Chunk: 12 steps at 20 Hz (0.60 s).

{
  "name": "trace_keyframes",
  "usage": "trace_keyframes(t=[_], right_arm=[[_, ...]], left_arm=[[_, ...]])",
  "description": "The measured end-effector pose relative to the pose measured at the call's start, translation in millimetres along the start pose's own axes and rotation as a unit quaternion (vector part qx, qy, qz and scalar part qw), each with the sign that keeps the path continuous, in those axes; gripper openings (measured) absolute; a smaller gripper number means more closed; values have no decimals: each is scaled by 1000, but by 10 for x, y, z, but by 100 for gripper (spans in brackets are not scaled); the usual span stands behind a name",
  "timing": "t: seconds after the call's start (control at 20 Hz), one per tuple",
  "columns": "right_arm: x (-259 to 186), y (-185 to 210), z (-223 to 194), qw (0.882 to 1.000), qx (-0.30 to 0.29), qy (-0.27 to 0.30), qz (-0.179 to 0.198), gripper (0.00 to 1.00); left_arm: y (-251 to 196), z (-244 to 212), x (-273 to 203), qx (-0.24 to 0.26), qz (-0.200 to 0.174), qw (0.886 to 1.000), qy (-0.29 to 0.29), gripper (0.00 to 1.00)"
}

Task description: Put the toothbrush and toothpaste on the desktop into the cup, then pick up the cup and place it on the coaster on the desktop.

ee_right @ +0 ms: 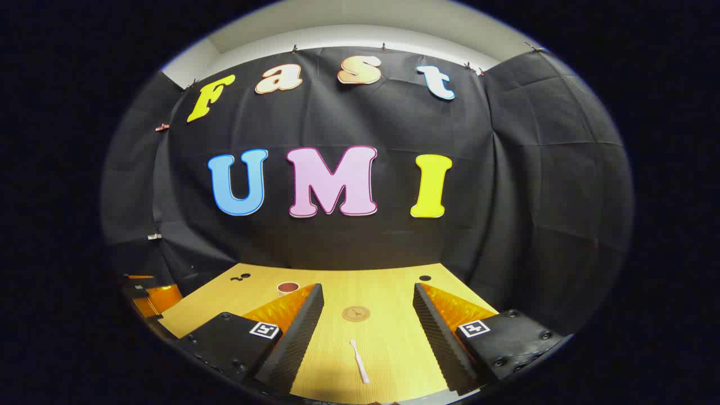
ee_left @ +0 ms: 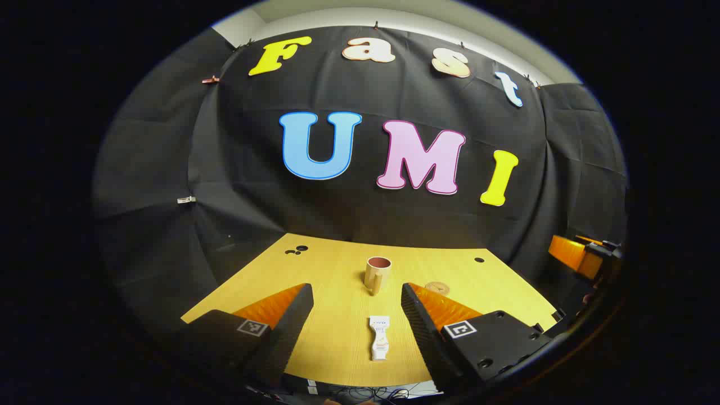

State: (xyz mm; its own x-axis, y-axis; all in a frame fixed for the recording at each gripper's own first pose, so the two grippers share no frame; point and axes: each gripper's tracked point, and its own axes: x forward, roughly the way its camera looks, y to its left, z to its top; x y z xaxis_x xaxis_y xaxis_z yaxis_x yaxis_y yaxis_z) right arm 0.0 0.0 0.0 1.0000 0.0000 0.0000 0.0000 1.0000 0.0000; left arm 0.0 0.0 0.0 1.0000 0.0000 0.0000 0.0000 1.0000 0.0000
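- Left gripper (ee_left: 356,306) hangs over the near edge of the desktop (ee_left: 337,270), its two fingers spread wide and holding nothing.
- Between those fingers, in the left gripper view, the toothpaste (ee_left: 379,337) lies flat on the wood, near the front edge, touching neither finger.
- Beyond the toothpaste stands the cup (ee_left: 377,273), upright, its handle turned toward the camera.
- Just right of the cup and a little behind the right finger's tip lies the coaster (ee_left: 437,288), apart from the cup.
- Right gripper (ee_right: 368,304) also has its fingers wide apart, gripping nothing.
- In the right gripper view the toothbrush (ee_right: 359,360) lies flat on the desktop between the fingers, near the front edge and clear of both.
- Farther back in that view sits the coaster (ee_right: 356,313), bare; the cup (ee_right: 288,288) peeks out well to its left, behind the left finger.
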Motion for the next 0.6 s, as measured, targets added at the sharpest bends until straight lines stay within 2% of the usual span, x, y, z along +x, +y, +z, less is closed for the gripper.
trace_keyframes(t=[0.35, 0.6], right_arm=[[246, -98, -148, 1000, 11, 26, 0, 98], [409, -216, -198, 999, 17, 34, -2, 98]], left_arm=[[-59, 61, 278, -17, 4, 1000, -4, 98], [-174, 23, 369, -9, 0, 1000, 0, 98]])
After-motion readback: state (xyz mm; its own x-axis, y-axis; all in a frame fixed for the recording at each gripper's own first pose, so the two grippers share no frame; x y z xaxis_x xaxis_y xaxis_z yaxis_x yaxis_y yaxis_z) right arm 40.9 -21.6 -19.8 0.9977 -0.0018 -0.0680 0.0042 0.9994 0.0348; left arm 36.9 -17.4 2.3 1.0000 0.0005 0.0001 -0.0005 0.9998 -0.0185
